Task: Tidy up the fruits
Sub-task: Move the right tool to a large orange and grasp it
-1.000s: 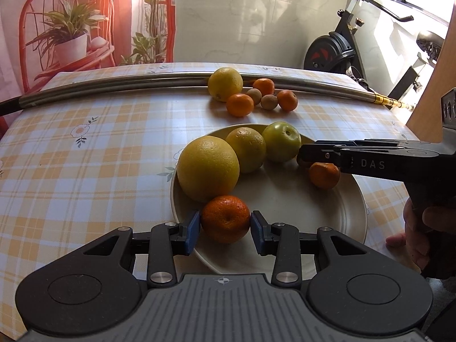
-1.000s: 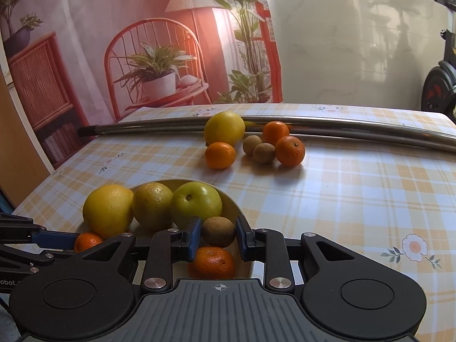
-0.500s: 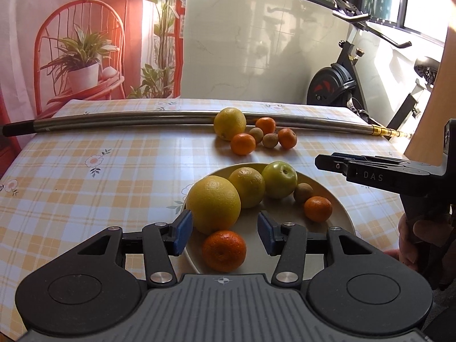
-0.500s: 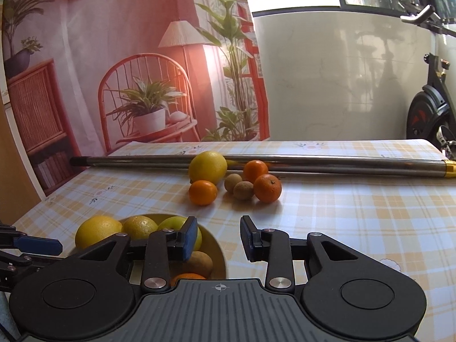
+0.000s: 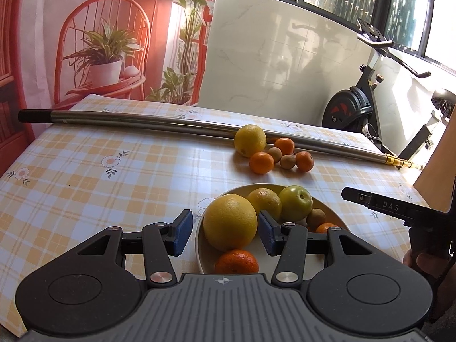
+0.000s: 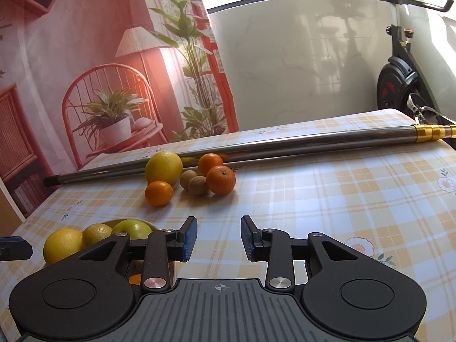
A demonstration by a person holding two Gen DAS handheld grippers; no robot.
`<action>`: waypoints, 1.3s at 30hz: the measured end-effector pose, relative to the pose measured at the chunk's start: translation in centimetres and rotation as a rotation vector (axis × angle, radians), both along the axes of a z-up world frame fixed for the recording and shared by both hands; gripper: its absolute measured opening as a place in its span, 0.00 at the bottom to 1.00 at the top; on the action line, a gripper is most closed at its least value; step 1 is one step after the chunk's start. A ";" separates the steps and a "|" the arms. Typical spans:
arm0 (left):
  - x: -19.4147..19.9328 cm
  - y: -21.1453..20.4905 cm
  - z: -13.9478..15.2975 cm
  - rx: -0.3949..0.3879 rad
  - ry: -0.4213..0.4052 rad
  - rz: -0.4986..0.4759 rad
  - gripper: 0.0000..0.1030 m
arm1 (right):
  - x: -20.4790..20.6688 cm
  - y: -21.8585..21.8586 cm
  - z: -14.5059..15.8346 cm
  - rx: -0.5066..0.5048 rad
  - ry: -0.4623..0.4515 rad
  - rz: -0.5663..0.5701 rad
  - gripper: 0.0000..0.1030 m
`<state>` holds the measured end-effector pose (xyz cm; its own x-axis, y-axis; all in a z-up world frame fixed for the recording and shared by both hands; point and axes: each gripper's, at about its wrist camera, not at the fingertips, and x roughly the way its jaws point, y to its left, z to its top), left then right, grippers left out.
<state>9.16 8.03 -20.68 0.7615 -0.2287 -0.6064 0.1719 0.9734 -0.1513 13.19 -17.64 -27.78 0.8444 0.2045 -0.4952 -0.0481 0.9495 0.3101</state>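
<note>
On the plate we count 6 fruits: a large yellow grapefruit at its near left, a smaller yellow citrus behind it, a green apple next to that, a brown kiwi and a mandarin on the right, and a second mandarin at the near edge. Farther back on the checked tablecloth lies a loose group of 6: a yellow citrus, 3 mandarins and 2 kiwis, close together and just in front of a long metal pole that crosses the table.

Our left gripper hangs above the near side of the plate with its blue pads apart and nothing clamped. Our right gripper is over bare cloth to the right of the plate, pads apart and empty. In the left view, a hand holds it at the right edge.
</note>
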 end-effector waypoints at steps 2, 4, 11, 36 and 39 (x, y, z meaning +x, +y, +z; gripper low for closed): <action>0.4 0.4 0.3 -0.022 0.003 0.017 0.51 | 0.0 -0.4 -0.2 0.014 0.004 -0.007 0.31; 0.8 0.8 0.9 -0.038 -0.005 0.029 0.51 | 0.1 -0.7 -0.3 0.022 0.010 -0.011 0.31; 3.2 2.0 5.0 -0.070 -0.099 0.064 0.51 | 1.3 -1.4 0.4 0.055 0.016 0.002 0.31; 14.2 -2.2 6.0 -0.039 -0.027 -0.069 0.51 | 11.1 -0.8 0.3 -0.043 0.003 0.108 0.33; 15.1 -3.5 3.7 -0.038 0.058 -0.117 0.51 | 11.3 -0.8 0.1 -0.034 0.011 0.106 0.35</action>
